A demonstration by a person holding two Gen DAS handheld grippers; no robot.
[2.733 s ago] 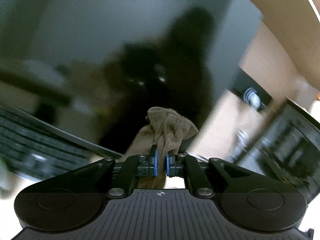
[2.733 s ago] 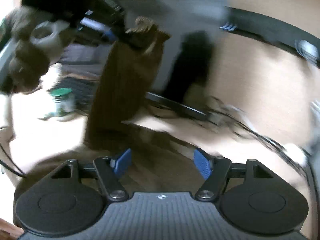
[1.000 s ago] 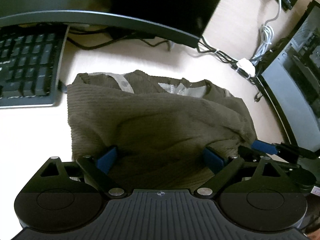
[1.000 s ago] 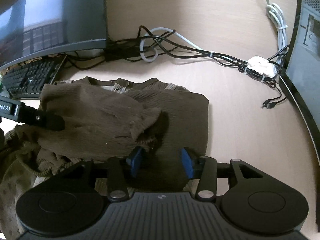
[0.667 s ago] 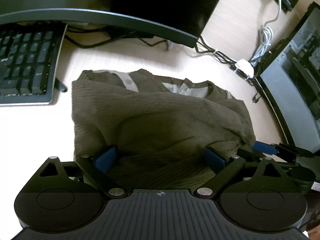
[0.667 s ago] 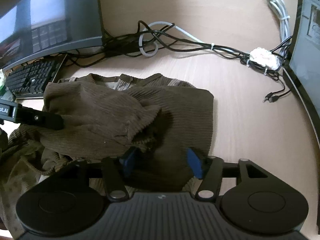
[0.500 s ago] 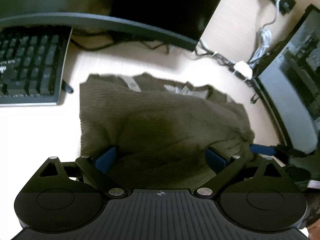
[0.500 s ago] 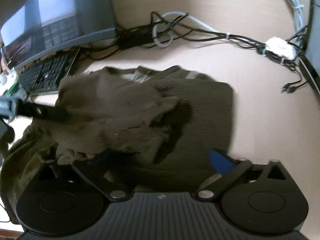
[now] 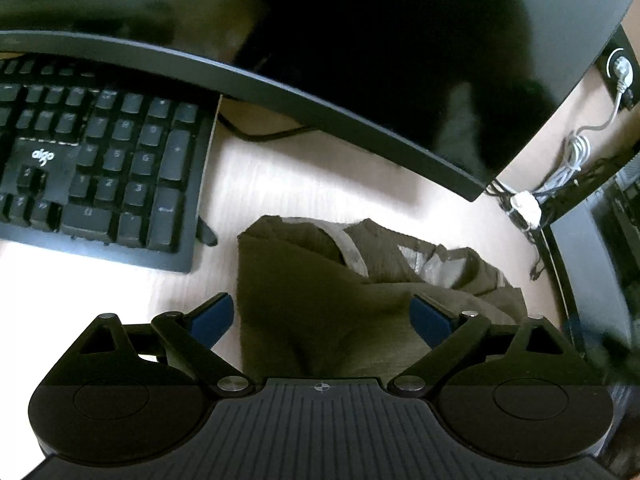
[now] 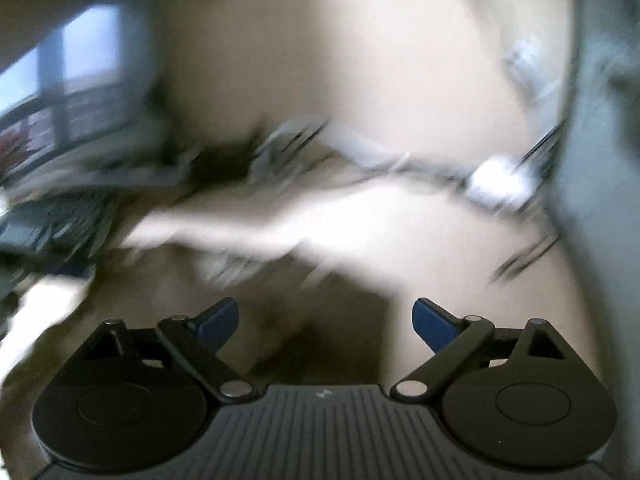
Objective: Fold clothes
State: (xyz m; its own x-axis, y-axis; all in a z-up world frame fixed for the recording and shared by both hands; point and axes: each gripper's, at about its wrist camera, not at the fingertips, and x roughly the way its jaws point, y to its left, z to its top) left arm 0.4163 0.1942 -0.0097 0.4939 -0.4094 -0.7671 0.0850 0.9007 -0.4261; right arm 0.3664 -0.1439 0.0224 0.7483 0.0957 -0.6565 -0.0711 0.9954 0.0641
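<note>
Brown ribbed sweater [image 9: 320, 312] heaped at lower centre on table [image 9: 304, 188], below monitor [image 9: 360, 60], right of keyboard [image 9: 100, 168]. Left gripper [image 9: 322, 316] wide, jaws closing, gripping nothing. Right gripper [image 10: 326, 318] likewise; view blurred.

A pale wooden desk [image 9: 304, 184] carries a black keyboard [image 9: 100, 168], a curved dark monitor [image 9: 360, 60] and tangled cables [image 9: 560, 160].

Bare bench [image 9: 320, 184] strip open between keyboard [image 9: 100, 168] and brown sweater [image 9: 320, 300]. Monitor [image 9: 360, 60] overhangs the far side, limiting headroom. Cable bundle [image 9: 528, 204] and dark case [image 9: 592, 272] crowd the right. Right wrist view too blurred to read.
</note>
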